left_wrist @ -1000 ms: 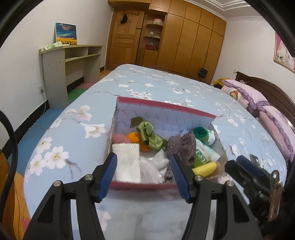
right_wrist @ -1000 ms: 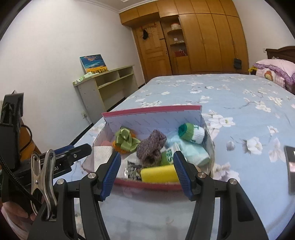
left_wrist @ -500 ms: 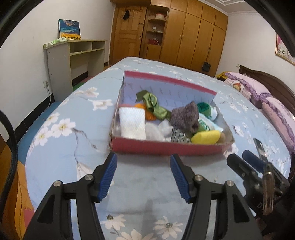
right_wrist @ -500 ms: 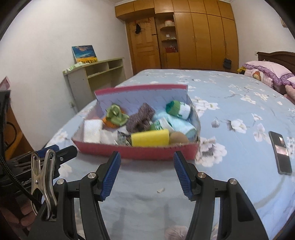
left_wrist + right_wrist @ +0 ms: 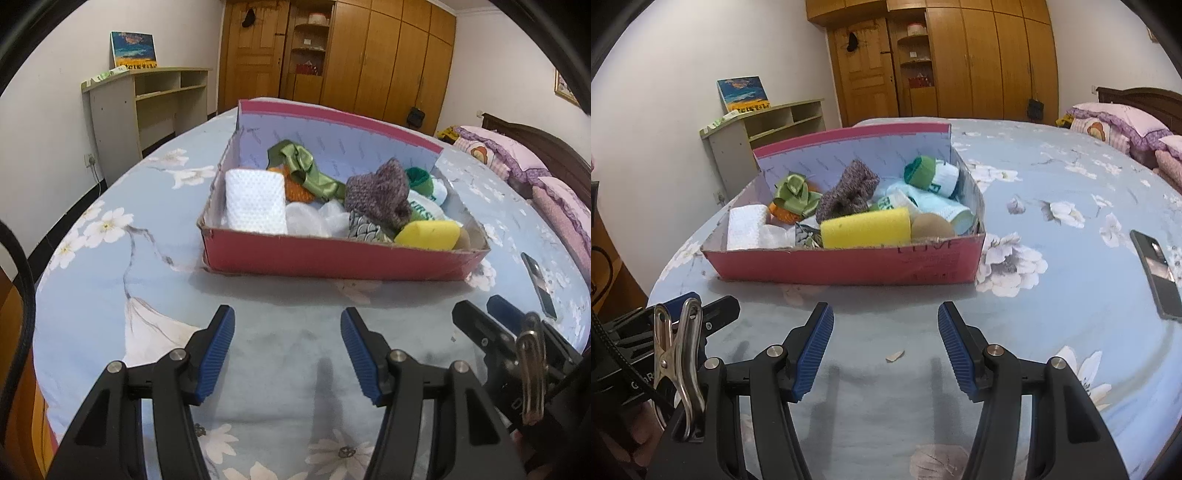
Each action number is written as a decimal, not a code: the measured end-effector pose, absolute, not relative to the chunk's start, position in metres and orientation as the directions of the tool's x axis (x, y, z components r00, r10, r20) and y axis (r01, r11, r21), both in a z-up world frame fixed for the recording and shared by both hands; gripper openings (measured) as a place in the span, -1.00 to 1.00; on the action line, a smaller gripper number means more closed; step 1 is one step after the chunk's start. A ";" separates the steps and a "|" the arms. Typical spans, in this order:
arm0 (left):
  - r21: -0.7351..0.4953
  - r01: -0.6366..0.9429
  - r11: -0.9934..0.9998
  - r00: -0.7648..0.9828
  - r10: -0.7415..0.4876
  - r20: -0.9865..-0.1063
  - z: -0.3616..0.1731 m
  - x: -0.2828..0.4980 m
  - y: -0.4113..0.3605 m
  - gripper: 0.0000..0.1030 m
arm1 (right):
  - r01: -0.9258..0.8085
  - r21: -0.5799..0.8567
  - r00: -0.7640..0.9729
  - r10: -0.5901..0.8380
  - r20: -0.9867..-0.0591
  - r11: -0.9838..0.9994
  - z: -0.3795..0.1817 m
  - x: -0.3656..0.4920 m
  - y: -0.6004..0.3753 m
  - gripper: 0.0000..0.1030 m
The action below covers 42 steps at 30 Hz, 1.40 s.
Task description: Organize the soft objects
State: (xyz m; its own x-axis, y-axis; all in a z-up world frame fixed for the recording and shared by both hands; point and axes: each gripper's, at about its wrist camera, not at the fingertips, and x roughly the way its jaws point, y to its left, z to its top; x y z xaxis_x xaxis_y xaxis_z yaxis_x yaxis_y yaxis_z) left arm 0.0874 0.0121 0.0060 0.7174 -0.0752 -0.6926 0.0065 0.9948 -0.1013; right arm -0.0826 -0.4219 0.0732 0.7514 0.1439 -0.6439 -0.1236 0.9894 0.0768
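Pulled back from the red box (image 5: 343, 260) within the last second: a second ago poised right over its near wall, now well short of it above bare bedspread (image 5: 110, 295). Left gripper (image 5: 286, 350) and right gripper (image 5: 884, 347) both wide open, jaws holding nothing. Soft objects all inside the box: white cloth (image 5: 255, 201), green ribbon (image 5: 308, 171), knitted piece (image 5: 380, 192), yellow sponge (image 5: 866, 227). Likely packing finished, or a pause before the next pick.

Floral blue bed (image 5: 110, 280), with red cardboard box (image 5: 332, 258), dark phone (image 5: 1154, 273), small scrap (image 5: 895, 355).
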 end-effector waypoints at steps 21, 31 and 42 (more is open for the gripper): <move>-0.100 0.017 0.995 0.658 -0.086 -0.748 -0.025 0.100 0.010 0.26 | -0.101 0.143 0.666 0.174 -0.725 0.985 0.041 -0.069 -0.430 0.18; -0.096 0.026 0.995 0.661 -0.089 -0.745 -0.027 0.099 0.008 0.32 | -0.090 0.124 0.669 0.152 -0.727 0.988 0.036 -0.071 -0.426 0.18; -0.097 0.026 0.995 0.660 -0.090 -0.746 -0.028 0.099 0.009 0.32 | -0.090 0.126 0.670 0.153 -0.726 0.988 0.036 -0.071 -0.426 0.18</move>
